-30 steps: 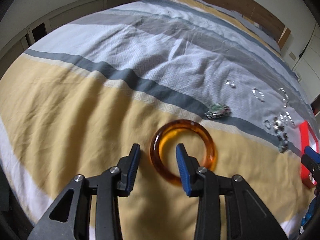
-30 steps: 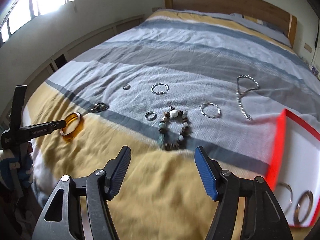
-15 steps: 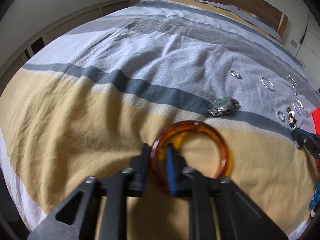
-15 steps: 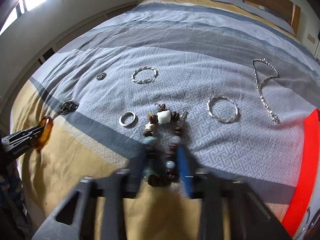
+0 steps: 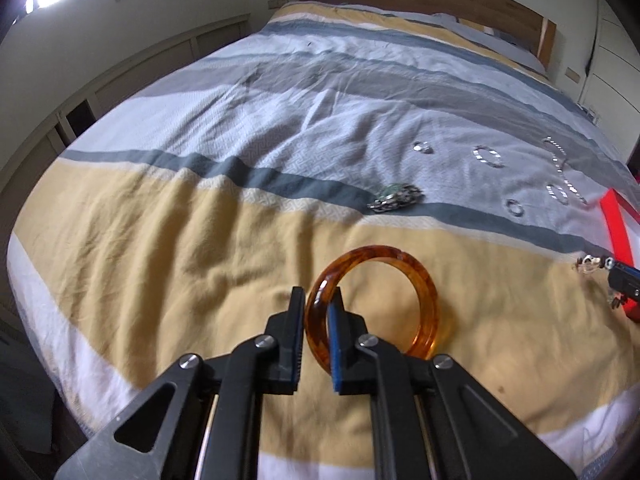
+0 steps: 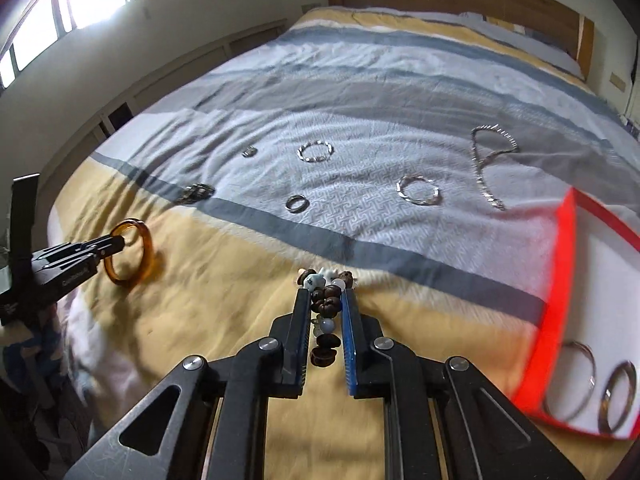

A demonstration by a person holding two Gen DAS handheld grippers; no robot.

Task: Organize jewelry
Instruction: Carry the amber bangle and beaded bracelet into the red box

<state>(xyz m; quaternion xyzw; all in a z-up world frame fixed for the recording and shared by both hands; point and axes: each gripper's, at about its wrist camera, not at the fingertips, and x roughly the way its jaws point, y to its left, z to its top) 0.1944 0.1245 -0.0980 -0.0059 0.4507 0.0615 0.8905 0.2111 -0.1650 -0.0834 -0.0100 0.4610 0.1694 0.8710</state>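
Left of the red tray [image 6: 560, 292], your left gripper [image 5: 316, 304] has just clamped the amber bangle [image 5: 420, 300]; the right gripper [image 6: 326, 300] clamps the beaded bracelet [image 6: 326, 304], seemingly clear of the bed [image 6: 360, 92]. Carry both trayward, level.

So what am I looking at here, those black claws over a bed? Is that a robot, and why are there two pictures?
No robot: a person holds a hand-worked claw in each hand, and each claw carries a wide-angle camera looking along its two fingers. That gives two pictures, one per hand.

In the left-hand picture, the left gripper has just closed on an amber bangle, one finger inside the ring and one outside. In the right-hand picture, the right gripper has just closed on a beaded bracelet of brown and pale beads.

Both hang over a striped bedspread. On it lie silver rings, twisted silver hoops, a chain and a watch. At the right sits a red-edged tray already holding two bangles.
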